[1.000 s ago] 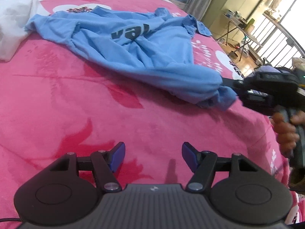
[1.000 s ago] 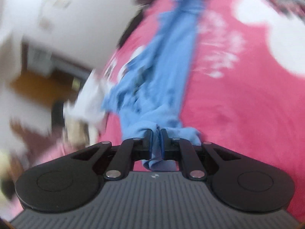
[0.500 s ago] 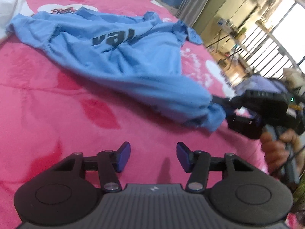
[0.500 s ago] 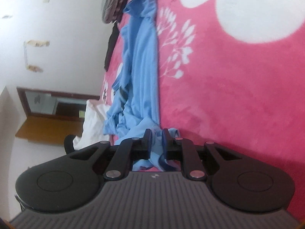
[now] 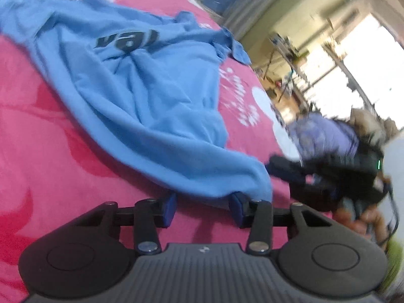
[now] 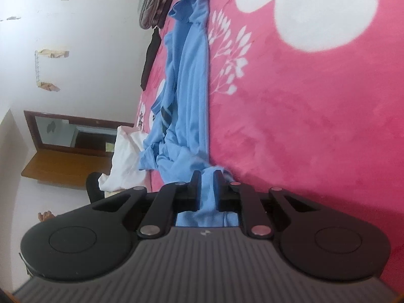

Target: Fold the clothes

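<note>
The right gripper (image 6: pixel 205 189) is clamped on a bunched corner of the blue T-shirt (image 5: pixel 141 93), the cloth being pinched between its two fingers and spilling back toward the gripper body. The left gripper (image 5: pixel 203 208) is held with its jaws apart; they have just been closing, and the shirt's near hem is seen right at the fingertips, not pressed by the pads.

The T-shirt is laid crumpled on the pink blanket (image 5: pixel 50 176), its long axis running from the held corner near the blanket's front edge to the collar end near the far edge. The dark lettering is seen face up. In the right wrist view the shirt is drawn out into a narrow band running away from the fingers, with a white cloth (image 6: pixel 123 156) at the blanket's left edge and dark folded clothes (image 6: pixel 156 2) at the far edge.

Compared with a second ago, the shirt's hem is found much closer to the left gripper, which then was well short of it over bare blanket.

The left gripper is angled down toward the blanket. The right gripper is rolled onto its side, so that the blanket appears upright, and fingers of the person's hand (image 5: pixel 363 217) are seen wrapped on its handle.
</note>
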Motion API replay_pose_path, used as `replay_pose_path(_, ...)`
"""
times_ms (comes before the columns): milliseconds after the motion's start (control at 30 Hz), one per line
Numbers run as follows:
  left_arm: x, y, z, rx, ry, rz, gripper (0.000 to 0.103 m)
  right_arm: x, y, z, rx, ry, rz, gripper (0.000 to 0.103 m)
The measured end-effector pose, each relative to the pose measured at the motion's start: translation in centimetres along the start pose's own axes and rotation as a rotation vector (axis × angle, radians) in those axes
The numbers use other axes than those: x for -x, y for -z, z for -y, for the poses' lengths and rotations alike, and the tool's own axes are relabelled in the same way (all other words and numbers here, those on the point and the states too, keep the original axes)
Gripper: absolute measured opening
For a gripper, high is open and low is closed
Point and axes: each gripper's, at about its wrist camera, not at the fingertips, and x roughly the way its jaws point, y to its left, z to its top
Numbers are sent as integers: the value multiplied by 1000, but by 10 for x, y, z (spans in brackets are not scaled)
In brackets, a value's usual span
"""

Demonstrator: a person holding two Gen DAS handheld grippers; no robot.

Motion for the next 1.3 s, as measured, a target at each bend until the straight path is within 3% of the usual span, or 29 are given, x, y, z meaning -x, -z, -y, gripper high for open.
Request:
replay_pose_path(100,-3,-5,-6,35,4,6,36,6,4,-9,97,31,13,11)
replay_pose_path(233,-7,-10,-6,34,-1,7,33,11,28,-40,463,165,-39,15)
replay_pose_path(300,-7,-14,-5,37,3,7,33,15,45,-49,625,207,-80,27)
replay_pose_path(367,-5,-19,-3,38,8,11,33,10,66,-63,801,242,-109,31)
replay_pose_path(500,1,-31,-2,41,13,34,33,-2,106,-92,1194,329,-75,40)
replay_pose_path(567,2,-37,-3,42,6,43,33,-12,116,-101,1332,383,-42,38)
replay_pose_path(600,3,-40,-4,40,1,47,33,-19,115,-102,1363,405,-41,32)
replay_pose_path(633,4,-42,-4,36,-4,54,33,-26,109,-104,1354,413,-43,21)
replay_pose_path(667,5,-44,-5,32,-10,65,33,-31,98,-105,1306,394,-51,2)
replay_pose_path(900,20,-46,-19,60,-27,114,33,-41,-23,-87,573,118,-38,2)
replay_pose_path(1033,26,-37,-13,-25,-64,138,33,-55,-57,-56,205,-9,-96,2)
replay_pose_path(1133,29,-29,2,-150,-99,154,37,-59,-60,-37,39,-76,-109,2)
replay_pose_path(1300,29,-17,41,-428,-137,185,40,-60,-52,-34,-8,-115,-141,2)
